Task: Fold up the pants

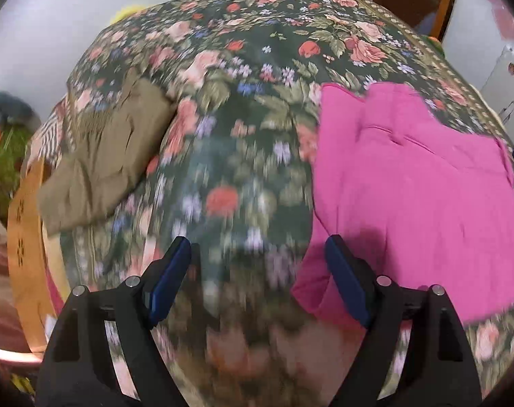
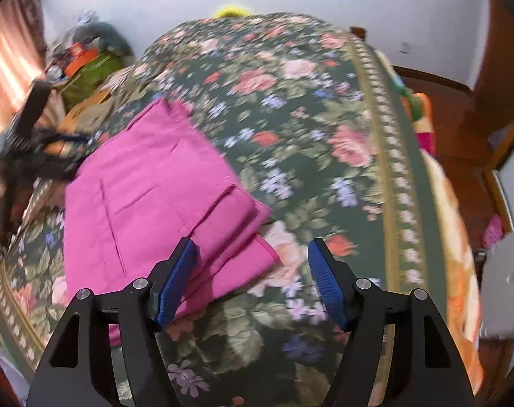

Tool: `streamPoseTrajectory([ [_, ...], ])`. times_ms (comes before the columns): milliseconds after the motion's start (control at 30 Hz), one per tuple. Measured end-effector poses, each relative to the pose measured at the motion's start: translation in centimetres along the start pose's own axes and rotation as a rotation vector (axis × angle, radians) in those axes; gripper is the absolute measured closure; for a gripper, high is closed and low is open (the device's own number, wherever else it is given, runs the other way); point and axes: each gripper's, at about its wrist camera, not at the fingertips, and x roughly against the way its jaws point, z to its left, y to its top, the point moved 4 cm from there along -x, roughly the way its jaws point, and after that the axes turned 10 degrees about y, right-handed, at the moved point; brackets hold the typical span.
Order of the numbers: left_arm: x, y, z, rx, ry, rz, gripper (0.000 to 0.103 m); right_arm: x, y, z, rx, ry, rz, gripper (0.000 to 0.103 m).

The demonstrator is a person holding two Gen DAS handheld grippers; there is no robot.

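Pink cotton pants (image 2: 155, 196), already folded into a flat rectangular bundle, lie on the dark green floral bedspread (image 2: 290, 118). The right gripper (image 2: 253, 285) hovers over the bundle's near corner, jaws apart and empty, one pad just above the pink cloth. The left gripper (image 1: 260, 278) hangs beside the opposite edge, jaws wide, nothing between them. The bundle's long axis runs away from both grippers; the right looks nearer. An olive folded garment (image 1: 104, 156) rests well apart.

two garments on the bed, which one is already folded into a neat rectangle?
The pink pants, lying flat in squared-off layers on the floral bedspread. The olive-brown garment at the bed's far left edge is rumpled and uneven.
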Motion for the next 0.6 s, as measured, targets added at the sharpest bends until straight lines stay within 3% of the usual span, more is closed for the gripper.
streamPoseTrajectory([
  [267,4.3,-5.5,-2.2,0.078,-0.062,0.014,0.021,3.9,-0.1,1.6,0.005,0.006,-0.076,0.038],
  [600,6.8,-7.4,-0.9,0.091,0.068,-0.017,0.022,4.8,-1.2,4.6,0.044,0.046,-0.093,0.038],
])
